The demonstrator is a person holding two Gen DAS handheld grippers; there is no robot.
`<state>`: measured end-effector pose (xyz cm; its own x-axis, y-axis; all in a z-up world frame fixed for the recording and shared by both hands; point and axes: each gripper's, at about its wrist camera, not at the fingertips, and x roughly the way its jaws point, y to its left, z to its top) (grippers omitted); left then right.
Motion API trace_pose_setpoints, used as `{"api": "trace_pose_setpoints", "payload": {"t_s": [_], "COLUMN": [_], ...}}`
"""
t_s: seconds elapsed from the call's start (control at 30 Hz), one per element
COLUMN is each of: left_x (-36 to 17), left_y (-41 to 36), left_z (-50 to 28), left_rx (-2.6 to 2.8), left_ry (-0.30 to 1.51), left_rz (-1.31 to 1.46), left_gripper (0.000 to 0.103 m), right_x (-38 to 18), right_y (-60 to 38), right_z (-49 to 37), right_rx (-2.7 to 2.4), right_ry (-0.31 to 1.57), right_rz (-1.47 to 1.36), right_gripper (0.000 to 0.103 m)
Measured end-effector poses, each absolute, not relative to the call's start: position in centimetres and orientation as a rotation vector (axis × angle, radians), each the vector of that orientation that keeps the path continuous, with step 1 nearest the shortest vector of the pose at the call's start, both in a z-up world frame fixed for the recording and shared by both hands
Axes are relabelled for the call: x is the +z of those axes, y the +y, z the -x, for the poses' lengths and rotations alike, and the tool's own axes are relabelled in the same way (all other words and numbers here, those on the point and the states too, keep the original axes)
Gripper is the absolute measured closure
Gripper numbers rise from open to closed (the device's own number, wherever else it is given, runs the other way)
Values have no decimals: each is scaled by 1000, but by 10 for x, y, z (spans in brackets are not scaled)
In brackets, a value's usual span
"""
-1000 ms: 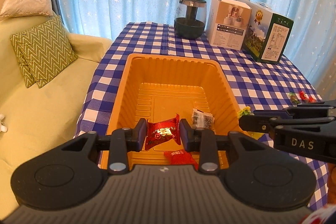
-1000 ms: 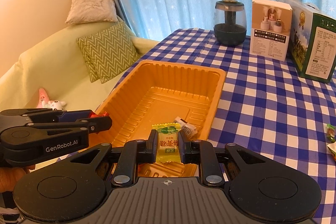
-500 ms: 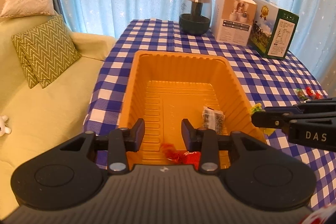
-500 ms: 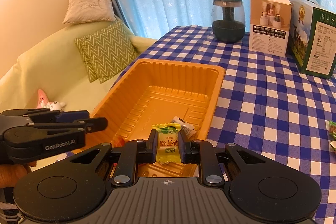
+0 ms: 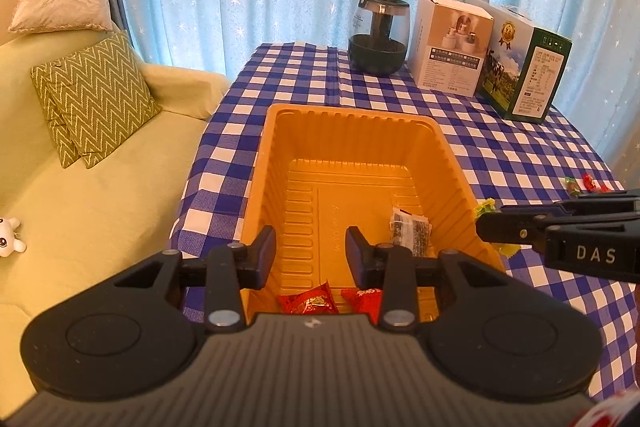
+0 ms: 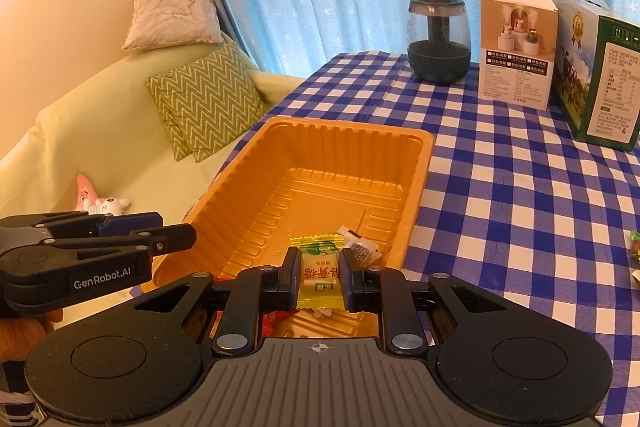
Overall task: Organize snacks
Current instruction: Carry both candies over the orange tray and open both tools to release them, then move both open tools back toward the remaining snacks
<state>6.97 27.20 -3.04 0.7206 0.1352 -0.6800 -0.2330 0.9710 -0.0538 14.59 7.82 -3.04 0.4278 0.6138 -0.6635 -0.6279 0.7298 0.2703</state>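
Checkered tabletop (image 5: 500, 155), orange tray (image 5: 280, 163) centre. Left hand-held gripper (image 5: 311, 253) apart, empty. Right hand-held gripper (image 6: 320, 273) clamped on yellow-green candy (image 6: 320, 273), tray's 6 o'clock.

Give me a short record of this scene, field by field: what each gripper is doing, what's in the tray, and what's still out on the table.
left gripper: open, empty, above the tray's near end
right gripper: shut on yellow-green candy, over the tray
orange tray: holds two red snack packets and a dark packet
tablecloth: blue and white check
loose candies: on the cloth, right of the tray
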Motion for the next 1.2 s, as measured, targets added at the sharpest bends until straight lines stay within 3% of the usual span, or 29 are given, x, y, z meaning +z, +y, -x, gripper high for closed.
{"api": "trace_pose_setpoints", "payload": {"t_s": [0.2, 0.23, 0.3, 0.63, 0.73, 1.0, 1.2], "left_x": [-31, -31, -31, -21, -13, 7, 14], "left_y": [274, 273, 273, 258, 247, 201, 155], "left_z": [-67, -67, -67, -63, -61, -58, -57], "left_rx": [207, 209, 210, 196, 178, 99, 29], "left_ry": [739, 739, 739, 722, 705, 685, 674], "left_rz": [144, 143, 144, 146, 152, 150, 154], "left_gripper": [69, 69, 69, 68, 59, 52, 37], "right_x": [-36, -37, -38, -29, -23, -7, -1], "right_y": [80, 78, 71, 31, 15, -44, -97], "right_z": [-151, -152, -153, -150, -146, -127, -114], "right_rx": [796, 788, 776, 705, 675, 583, 490], "right_ry": [854, 856, 857, 847, 837, 810, 804], "right_rz": [-6, -18, -45, -84, -102, -161, -201], "right_gripper": [78, 74, 54, 54, 54, 54, 52]}}
